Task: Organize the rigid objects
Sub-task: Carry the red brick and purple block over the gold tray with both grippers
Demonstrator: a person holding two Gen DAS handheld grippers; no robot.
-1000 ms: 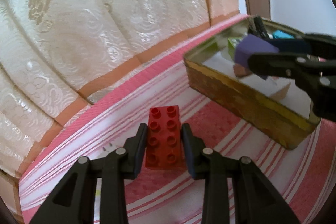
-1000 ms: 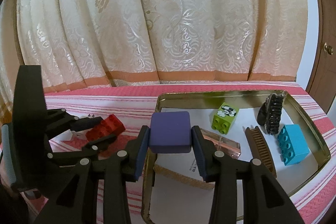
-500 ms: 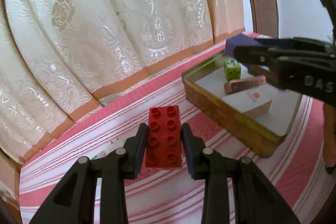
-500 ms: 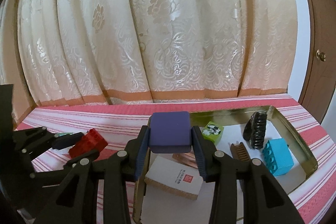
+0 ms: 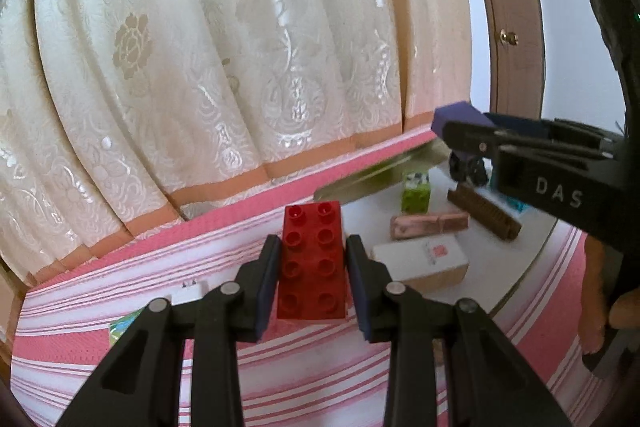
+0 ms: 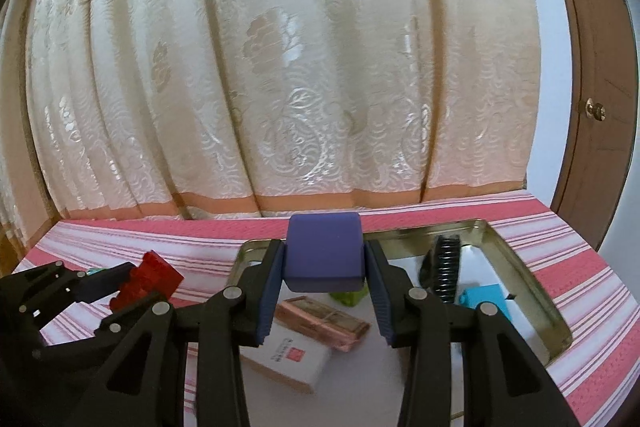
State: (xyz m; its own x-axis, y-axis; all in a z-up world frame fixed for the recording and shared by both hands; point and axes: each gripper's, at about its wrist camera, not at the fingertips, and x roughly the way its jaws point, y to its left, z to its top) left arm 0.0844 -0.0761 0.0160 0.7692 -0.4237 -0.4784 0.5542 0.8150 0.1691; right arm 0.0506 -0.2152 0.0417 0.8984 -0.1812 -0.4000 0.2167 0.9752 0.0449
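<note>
My left gripper (image 5: 312,267) is shut on a red studded brick (image 5: 313,259) and holds it above the striped cloth, left of the gold tin tray (image 5: 360,179). My right gripper (image 6: 325,279) is shut on a purple cube (image 6: 325,253) and holds it above the tray (image 6: 520,267). In the right wrist view the left gripper (image 6: 120,279) with the red brick (image 6: 150,277) is at lower left. In the left wrist view the right gripper (image 5: 460,131) with the cube (image 5: 456,115) is at right.
The tray holds a green brick (image 5: 416,191), a brown comb (image 5: 484,211), a pink bar (image 5: 428,225), a white box (image 5: 420,261), a blue brick (image 6: 484,301) and a black hair clip (image 6: 444,263). A cream curtain (image 6: 300,67) hangs behind. A small white item (image 5: 190,293) lies on the cloth.
Both grippers have risen with their loads. The left gripper has moved right, closer to the tray; the tray now sits lower in both views.
</note>
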